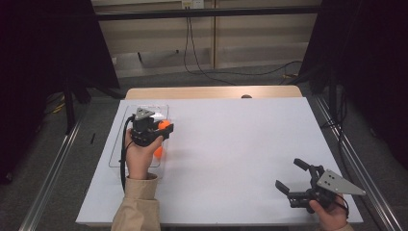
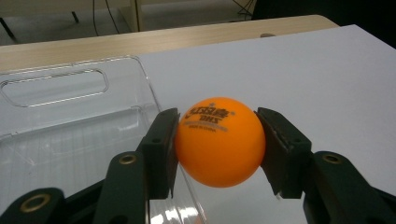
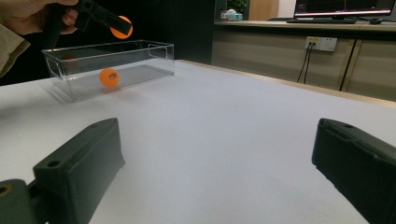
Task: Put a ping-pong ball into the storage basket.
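orange and glossy, the ball (image 2: 219, 141) sits pinched between the two black pads of the left gripper (image 2: 218, 149). in the left gripper view the pads press on its two sides, and dark printed letters with small stars are readable on its upper face. the surface looks smooth and without dents. under the ball, in this same view, lies the edge of the clear plastic box (image 2: 70, 121), with a long handle slot in its far wall, and beside it the white table (image 2: 303, 70).

the high view gives what the close view cannot: the left gripper (image 1: 166, 129) is held above the right edge of the box (image 1: 118, 144), near the left side of the table (image 1: 231, 154), and the ball is there a small orange spot at the jaw tips. a second orange spot shows lower, at the box edge under the hand; from above it is perhaps partly hidden.

the right gripper view makes this clear: a second ball (image 3: 109, 77) rests on the floor of the box (image 3: 140, 60), while the held ball (image 3: 122, 27) hangs above the box rim, not touching it.

the right gripper (image 1: 291, 177) rests low at the near right corner of the table, well apart from the box, with its jaws spread wide and nothing between them.
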Action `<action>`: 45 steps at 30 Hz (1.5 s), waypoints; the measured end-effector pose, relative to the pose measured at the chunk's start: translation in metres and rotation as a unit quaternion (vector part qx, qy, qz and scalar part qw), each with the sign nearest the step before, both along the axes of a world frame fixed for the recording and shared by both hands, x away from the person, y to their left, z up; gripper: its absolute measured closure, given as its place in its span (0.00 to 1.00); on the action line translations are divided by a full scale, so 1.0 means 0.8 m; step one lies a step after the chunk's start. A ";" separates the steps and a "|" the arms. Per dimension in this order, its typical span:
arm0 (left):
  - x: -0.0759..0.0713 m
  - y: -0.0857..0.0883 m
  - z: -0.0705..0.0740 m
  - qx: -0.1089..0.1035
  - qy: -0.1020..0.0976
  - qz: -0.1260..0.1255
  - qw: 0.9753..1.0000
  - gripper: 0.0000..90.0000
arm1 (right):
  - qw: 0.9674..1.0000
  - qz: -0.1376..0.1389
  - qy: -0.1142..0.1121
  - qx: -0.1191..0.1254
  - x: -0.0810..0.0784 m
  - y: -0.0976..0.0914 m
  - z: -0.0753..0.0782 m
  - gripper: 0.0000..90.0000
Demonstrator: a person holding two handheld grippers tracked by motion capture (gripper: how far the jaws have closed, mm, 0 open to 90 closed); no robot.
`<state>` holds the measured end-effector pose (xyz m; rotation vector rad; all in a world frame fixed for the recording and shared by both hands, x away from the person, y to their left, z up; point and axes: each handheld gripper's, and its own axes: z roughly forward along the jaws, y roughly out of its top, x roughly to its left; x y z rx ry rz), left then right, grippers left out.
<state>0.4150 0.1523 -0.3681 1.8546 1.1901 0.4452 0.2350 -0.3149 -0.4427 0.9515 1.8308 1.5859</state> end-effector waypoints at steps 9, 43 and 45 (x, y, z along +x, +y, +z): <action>0.000 0.004 -0.001 0.008 0.000 0.007 1.000 0.57 | 1.000 0.000 0.000 0.000 0.000 0.000 0.000 0.01; 0.000 0.028 -0.004 0.013 -0.004 0.036 0.999 0.57 | 1.000 0.001 0.000 0.000 0.000 0.000 0.000 0.01; 0.001 0.029 -0.005 0.014 -0.004 0.036 0.999 0.56 | 1.000 0.000 0.000 0.000 0.000 0.000 0.000 0.01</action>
